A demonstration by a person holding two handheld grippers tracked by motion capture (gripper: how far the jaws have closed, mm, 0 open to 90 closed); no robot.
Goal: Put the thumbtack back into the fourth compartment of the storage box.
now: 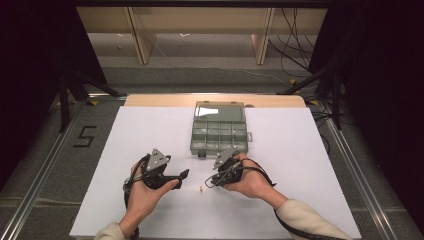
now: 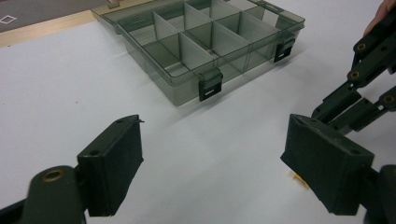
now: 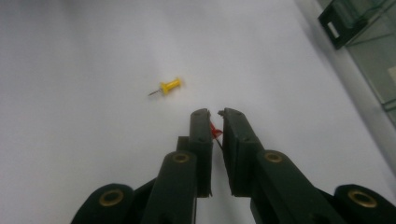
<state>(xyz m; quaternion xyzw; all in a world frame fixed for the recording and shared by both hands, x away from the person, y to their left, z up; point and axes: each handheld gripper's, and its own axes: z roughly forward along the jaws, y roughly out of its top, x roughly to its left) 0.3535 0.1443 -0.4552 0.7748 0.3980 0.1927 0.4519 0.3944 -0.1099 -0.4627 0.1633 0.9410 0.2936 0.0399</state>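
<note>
Between the nearly closed pads of my right gripper sits a small red push pin, so the gripper is shut on it just above the white table sheet. A yellow push pin lies on its side on the sheet a little ahead and to the left of those jaws; from above the yellow push pin lies between the two grippers. My left gripper is open wide and holds nothing. In the high view the left gripper faces the right gripper across the pin.
A clear grey compartment box stands open at the back middle of the white sheet, its lid lying flat behind it. Two dark latches hang on the front wall of the box. Dark stands flank the table.
</note>
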